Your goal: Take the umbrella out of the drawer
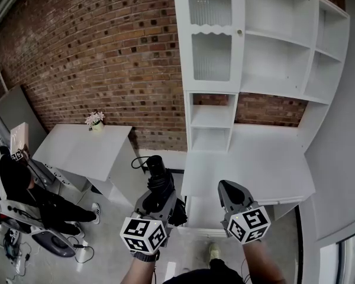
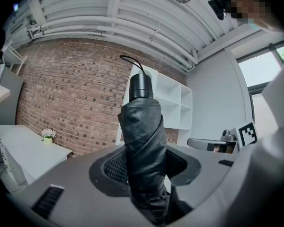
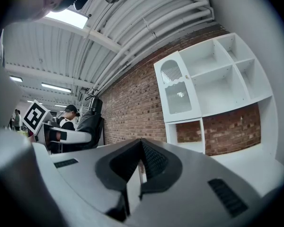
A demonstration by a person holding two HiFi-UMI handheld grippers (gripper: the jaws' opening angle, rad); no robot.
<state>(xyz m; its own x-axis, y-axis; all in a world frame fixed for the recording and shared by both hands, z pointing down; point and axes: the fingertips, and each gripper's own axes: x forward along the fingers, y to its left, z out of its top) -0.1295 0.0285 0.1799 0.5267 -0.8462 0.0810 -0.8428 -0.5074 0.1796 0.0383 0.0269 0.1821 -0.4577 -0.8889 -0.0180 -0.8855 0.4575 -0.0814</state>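
- While the left gripper (image 1: 159, 193) clamps its lower half, the black folded umbrella (image 1: 158, 176) stands upright in mid-air. It's handle end up, with a thin cord loop (image 2: 130, 62) sticking out the top.
- The left gripper view shows the jaws partway apart, with the rolled fabric pinched tight between the pads on both sides.
- The right gripper (image 1: 231, 189) sits just to the right at about the same level, not touching the umbrella. Its jaws are pressed together at the tips with nothing between them.
- Edges: the umbrella hangs just left of the front left corner of the white desk top (image 1: 248, 158). The right gripper sits over the desk's front lip.
- A white drawer (image 1: 204, 218) shows under that lip, between the two grippers. Can't make out the inside from here.
- Room to move: there's open grey floor (image 1: 109, 241) on the left, between the desk and a white side table (image 1: 77, 152).
- That table has a small pot of flowers (image 1: 95, 120) on its far edge, and a person (image 1: 12, 179) is sitting in a chair further left.
- Behind the desk is a white shelf cabinet (image 1: 272, 46) against the brick wall (image 1: 106, 52). It has a ribbed glass door (image 1: 210, 34) on the left and open cubbies on the right, with brick showing through two gaps.
- A plain grey wall (image 1: 343, 158) closes off the right side close to the desk.
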